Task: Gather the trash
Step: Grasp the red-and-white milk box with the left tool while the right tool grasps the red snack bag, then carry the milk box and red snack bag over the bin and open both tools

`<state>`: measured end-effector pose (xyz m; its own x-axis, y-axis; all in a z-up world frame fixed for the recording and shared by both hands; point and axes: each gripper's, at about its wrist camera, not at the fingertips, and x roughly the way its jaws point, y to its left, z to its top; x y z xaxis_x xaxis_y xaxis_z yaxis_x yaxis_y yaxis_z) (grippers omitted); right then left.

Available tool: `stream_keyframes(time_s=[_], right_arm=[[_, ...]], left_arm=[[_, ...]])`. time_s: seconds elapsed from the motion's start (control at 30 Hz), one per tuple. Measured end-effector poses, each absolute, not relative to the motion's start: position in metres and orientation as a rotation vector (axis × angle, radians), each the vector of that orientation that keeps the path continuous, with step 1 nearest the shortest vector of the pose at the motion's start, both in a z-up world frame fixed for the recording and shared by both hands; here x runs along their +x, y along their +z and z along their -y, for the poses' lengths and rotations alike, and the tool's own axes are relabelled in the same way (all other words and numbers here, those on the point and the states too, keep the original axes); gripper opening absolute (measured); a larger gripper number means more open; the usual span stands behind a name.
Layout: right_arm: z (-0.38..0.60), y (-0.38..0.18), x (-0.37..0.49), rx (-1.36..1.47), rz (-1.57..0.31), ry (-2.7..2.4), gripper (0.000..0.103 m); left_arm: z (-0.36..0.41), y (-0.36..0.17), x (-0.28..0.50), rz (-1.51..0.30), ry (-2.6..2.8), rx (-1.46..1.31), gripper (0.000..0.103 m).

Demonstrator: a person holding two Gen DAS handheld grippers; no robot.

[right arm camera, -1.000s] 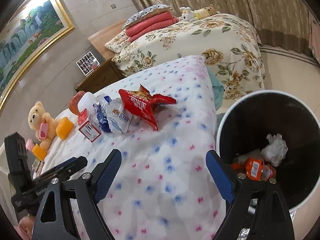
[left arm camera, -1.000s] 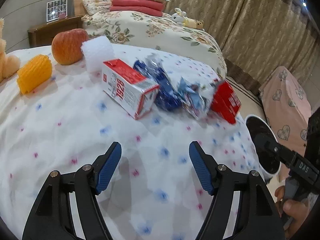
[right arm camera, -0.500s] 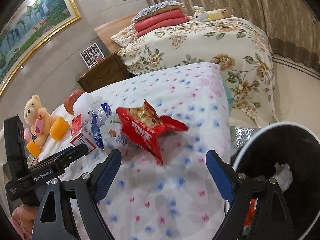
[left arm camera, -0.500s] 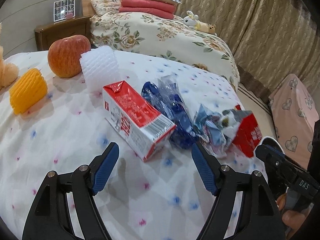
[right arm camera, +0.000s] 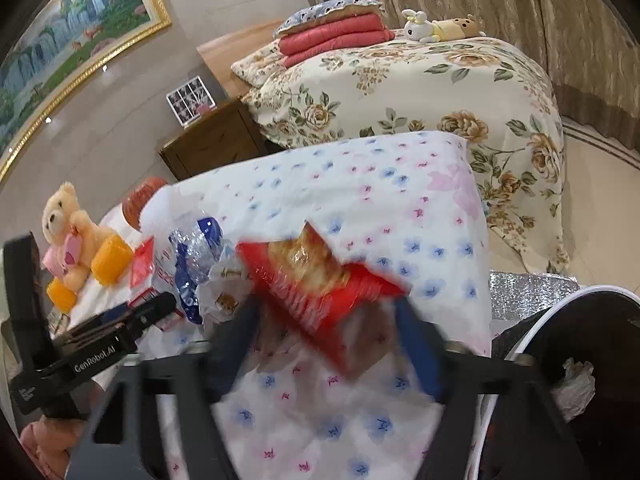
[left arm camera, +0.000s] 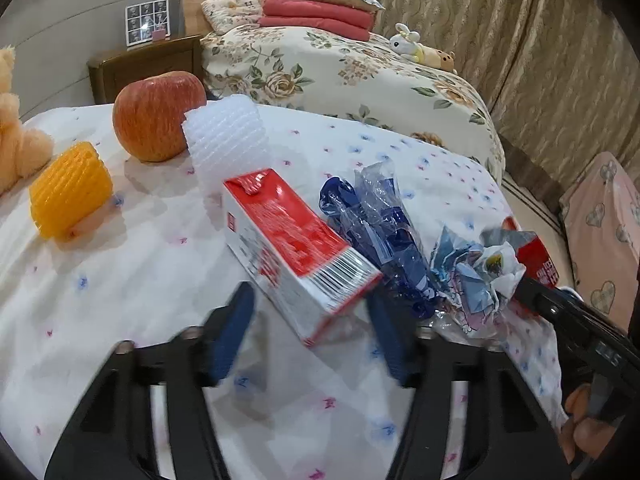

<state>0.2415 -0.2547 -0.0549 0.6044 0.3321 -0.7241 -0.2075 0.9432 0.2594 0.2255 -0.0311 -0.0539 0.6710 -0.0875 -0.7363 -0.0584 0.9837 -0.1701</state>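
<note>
A home bedroom: floral-quilted bed (left arm camera: pixel 352 80), stacked pillows (left arm camera: pixel 316 12), wooden nightstand (left arm camera: pixel 148 64).

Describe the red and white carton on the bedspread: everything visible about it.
The carton is a rectangular paperboard box lying on its long side on the floral bedspread. Its top face is red with white print and a barcode at the near end; its sides are white with red lettering. The far end is a crimped seal beside the white foam net. The blue plastic wrapper lies against its right side. Its near end sits between the left hand-held gripper fingers, which have just been closing.
</note>
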Motion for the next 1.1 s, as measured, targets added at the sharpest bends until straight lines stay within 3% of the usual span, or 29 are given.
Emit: stream_keyframes(time_s=[0.1, 0.57, 1.1], right_arm=[[0.253, -0.056, 0.237, 0.156, -0.872, 0.311, 0.012], [0.252, -0.049, 0.193, 0.18, -0.845, 0.334, 0.008], [0.279, -0.041, 0.141, 0.226, -0.829, 0.287, 0.008]], left_arm=[[0.026, -0.054, 0.221, -0.832, -0.034, -0.189, 0.039], [0.024, -0.042, 0.163, -0.78, -0.137, -0.149, 0.035], [0.076, -0.031, 0.113, -0.765, -0.298, -0.078, 0.035]])
